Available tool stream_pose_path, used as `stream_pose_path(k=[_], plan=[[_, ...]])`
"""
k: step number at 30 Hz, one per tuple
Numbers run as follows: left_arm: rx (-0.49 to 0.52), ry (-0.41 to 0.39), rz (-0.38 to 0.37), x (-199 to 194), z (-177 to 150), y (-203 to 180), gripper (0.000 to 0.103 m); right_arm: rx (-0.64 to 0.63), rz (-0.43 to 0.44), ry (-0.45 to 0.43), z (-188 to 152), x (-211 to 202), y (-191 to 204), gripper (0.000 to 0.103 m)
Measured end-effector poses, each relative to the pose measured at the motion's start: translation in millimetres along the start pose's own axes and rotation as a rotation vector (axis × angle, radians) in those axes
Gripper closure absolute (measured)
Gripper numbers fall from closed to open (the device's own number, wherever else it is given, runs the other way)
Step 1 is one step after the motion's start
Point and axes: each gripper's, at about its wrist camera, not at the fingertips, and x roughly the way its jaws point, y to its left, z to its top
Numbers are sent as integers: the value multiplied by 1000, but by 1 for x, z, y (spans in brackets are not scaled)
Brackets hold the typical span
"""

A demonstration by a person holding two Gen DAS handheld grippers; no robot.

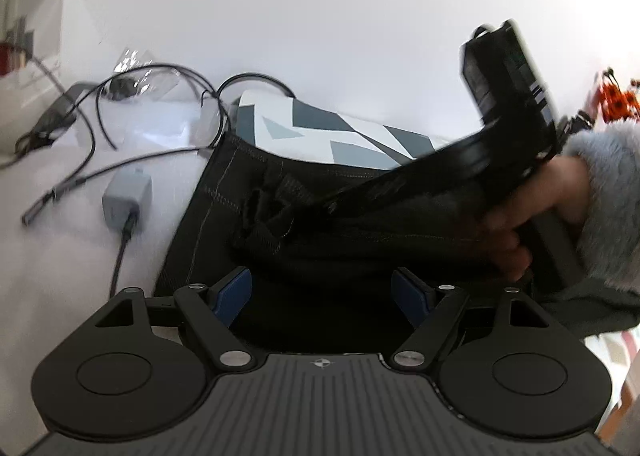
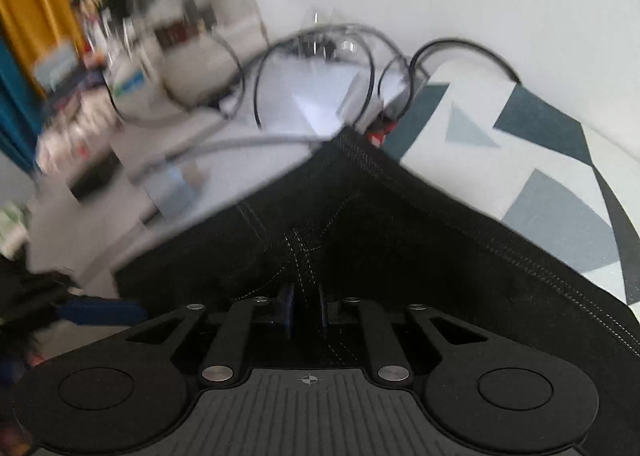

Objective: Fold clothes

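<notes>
A black garment (image 1: 320, 184) with pale stitching lies on a white surface, partly over a grey-and-white patterned cloth (image 1: 320, 128). My left gripper (image 1: 322, 296) hovers open over the garment's near part, with nothing between its blue pads. In the right wrist view my right gripper (image 2: 305, 310) is shut on a stitched seam of the black garment (image 2: 400, 216), whose corner points away toward the patterned cloth (image 2: 520, 136). In the left wrist view a hand (image 1: 560, 192) in a fluffy grey sleeve holds the right tool, which reaches in from the right onto a bunched fold.
Black cables (image 1: 92, 124) and a grey charger block (image 1: 128, 196) lie on the white surface left of the garment. Clear plastic wrapping (image 1: 136, 68) sits behind them. A cluttered shelf area (image 2: 120, 36) is blurred at the far left, and a white wall stands behind.
</notes>
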Motion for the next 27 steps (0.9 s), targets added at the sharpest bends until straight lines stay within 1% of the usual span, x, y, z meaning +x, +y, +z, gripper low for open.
stream_pose_path(k=[2,4,7,10,15,18,20,23,27], plan=[[35,2,0,5,8,3,24,7,38,-40,2,-17,-9,93],[71,1,4,12,17,6,24,-5,34,-68,6,-32,-18,93],[104,-3,-4,22,31,10,24,-30,-1,-101,15,-52,-33,94],[141,14,-38,35,43,10,24,-48,-53,-155,26,-71,-46,94],[228,47,-83,62,52,6,24,-119,-157,-214,44,-84,-65,94],[248,79,-129,73,54,6,24,-167,-170,-234,47,-88,-68,94],[276,91,-147,73,55,4,24,-186,-174,-243,48,-89,-69,94],[362,62,-171,60,53,-4,24,-191,-185,-250,45,-89,-71,94],[479,-2,-133,39,43,-15,24,-155,-178,-262,42,-89,-75,94]])
